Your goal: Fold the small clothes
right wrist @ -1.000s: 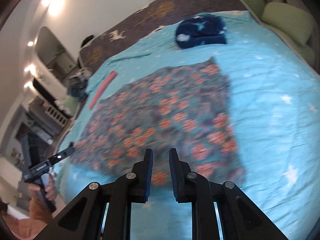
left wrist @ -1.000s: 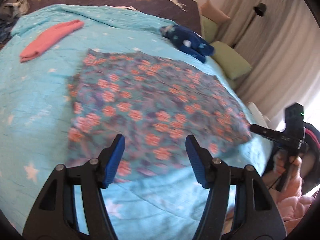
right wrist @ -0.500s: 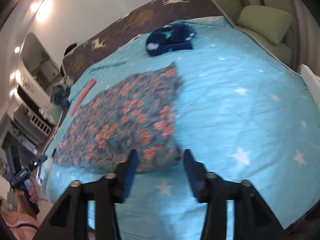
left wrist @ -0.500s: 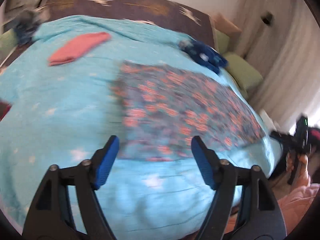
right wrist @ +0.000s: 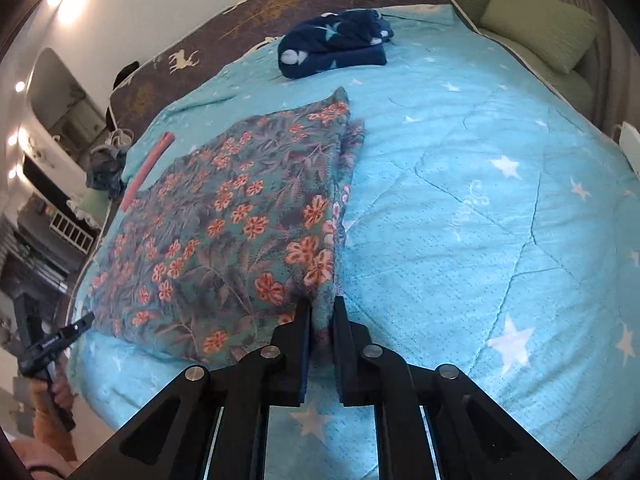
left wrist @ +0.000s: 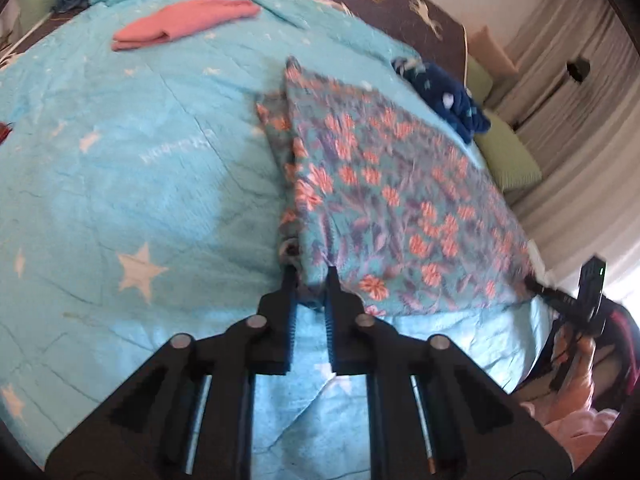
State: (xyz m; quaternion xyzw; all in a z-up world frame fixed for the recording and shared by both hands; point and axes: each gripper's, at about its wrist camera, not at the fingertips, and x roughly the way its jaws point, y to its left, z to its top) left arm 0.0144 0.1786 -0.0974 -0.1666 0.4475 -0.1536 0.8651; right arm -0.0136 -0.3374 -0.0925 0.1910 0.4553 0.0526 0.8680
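Since each pair of jaws has just been closing onto a near corner of the floral garment [left wrist: 392, 196], the coming move turns on how the cloth runs away from them. In the left wrist view the left gripper [left wrist: 311, 280] sits at lower centre, its jaws nearly shut and pinching the bunched near-left corner; the cloth spreads from there toward the upper right of the frame, its left edge climbing to a point at upper centre. In the right wrist view the right gripper [right wrist: 322, 312] likewise nips the near-right corner at lower centre, jaws almost together on the fabric, and the cloth fans toward the upper left. So the garment lies flat on the blue star quilt [right wrist: 500, 200], wider across between the two grips than it is deep, with its free far edge ahead of both. I judge the next fold would carry the held near edge away toward that far edge, near the navy bundle [right wrist: 336, 44]. Neither hand looks nearer to it.
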